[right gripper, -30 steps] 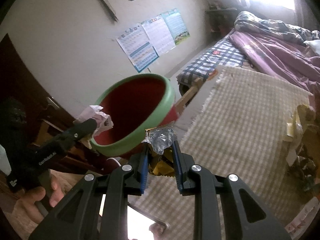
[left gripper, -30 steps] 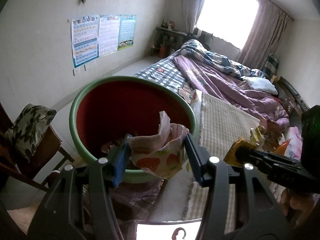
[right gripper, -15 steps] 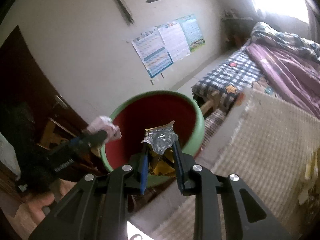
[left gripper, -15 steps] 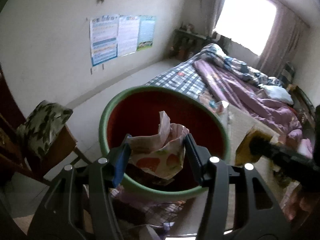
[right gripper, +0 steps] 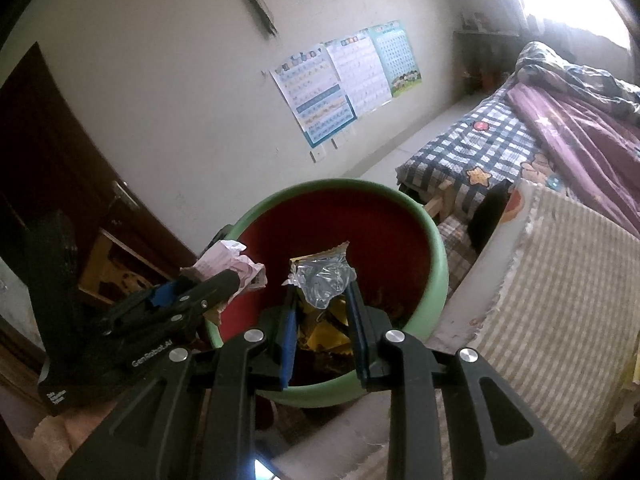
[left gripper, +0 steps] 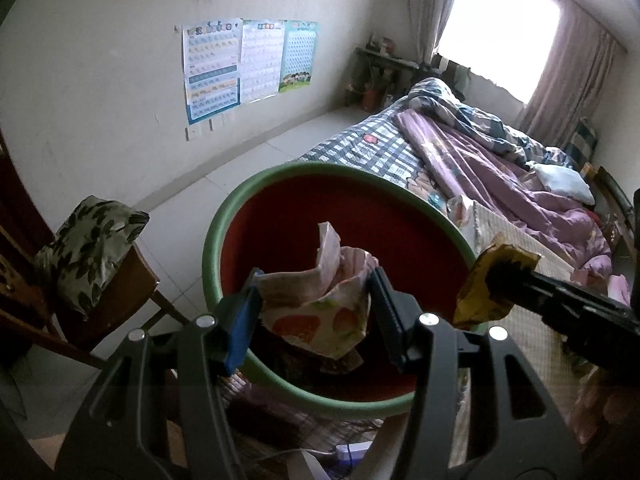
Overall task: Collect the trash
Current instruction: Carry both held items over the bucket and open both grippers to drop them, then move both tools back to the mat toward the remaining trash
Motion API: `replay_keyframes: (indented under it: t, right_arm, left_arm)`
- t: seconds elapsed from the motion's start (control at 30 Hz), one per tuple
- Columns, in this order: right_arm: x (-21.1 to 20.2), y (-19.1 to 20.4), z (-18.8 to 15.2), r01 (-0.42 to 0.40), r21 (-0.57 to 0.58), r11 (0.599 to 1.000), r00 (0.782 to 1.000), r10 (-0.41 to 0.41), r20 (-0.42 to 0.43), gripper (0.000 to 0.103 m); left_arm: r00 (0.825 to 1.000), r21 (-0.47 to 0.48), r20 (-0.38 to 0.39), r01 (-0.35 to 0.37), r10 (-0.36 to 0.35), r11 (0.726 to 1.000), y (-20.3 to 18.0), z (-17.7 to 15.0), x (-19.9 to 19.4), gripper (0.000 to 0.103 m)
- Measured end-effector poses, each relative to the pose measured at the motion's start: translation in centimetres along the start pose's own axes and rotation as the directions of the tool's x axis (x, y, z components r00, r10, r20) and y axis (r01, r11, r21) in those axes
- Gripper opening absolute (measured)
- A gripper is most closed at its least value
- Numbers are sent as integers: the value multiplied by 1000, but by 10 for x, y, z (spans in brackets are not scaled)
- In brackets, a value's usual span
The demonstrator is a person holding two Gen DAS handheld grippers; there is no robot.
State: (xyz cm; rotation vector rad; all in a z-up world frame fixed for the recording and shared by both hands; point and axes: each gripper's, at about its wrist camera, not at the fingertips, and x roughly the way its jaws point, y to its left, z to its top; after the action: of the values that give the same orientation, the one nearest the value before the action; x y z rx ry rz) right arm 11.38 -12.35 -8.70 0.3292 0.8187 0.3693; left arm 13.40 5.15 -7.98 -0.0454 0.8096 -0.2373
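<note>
The left gripper (left gripper: 314, 302) holds a crumpled paper wrapper (left gripper: 320, 312) with orange fruit print between its jaws, over the open mouth of the green bin (left gripper: 224, 216) with red inside. The right gripper (right gripper: 320, 308) has narrow jaws closed on a yellow and silver snack wrapper (right gripper: 322, 280), also above the bin. Behind the bin stands a bed (left gripper: 500, 160) with purple blanket.

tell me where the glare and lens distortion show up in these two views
Left wrist view: the window at the upper right is blown out white, and the wall and floor lines bow. Right wrist view: glare washes out the top right corner above the bed; dark vignette rings the edges.
</note>
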Motion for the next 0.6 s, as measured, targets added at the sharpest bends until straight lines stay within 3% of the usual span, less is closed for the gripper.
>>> replay_keyframes:
  t: [0.07,0.13,0.23,0.33,0.6]
  right_arm:
    - [2,-1,0,1,5,1000,1000,-1,-3,25]
    - [3,-1,0,4,8,1000,1000,-4,-4,38]
    - [0,-1,0,11,11,1000,1000,-12,7,50]
    - [-2,-1,0,23,13,1000,1000,-24,13,58]
    - [-23,-3,-4,37,8,999,999,-37,37,59]
  left_arm:
    - [1000,2,-2,-4,4,1000,0,0,1,52]
    - [1000,-3,-4,-6,6,1000,0,0,2,55]
    - [1000,-17,5,0,0,1000,2,2,2,71]
    - [1000,-23,16,-4,5,1000,2,2,-1,75]
    - [1000,-50,27,-11,12,999,3,-4,-12,77]
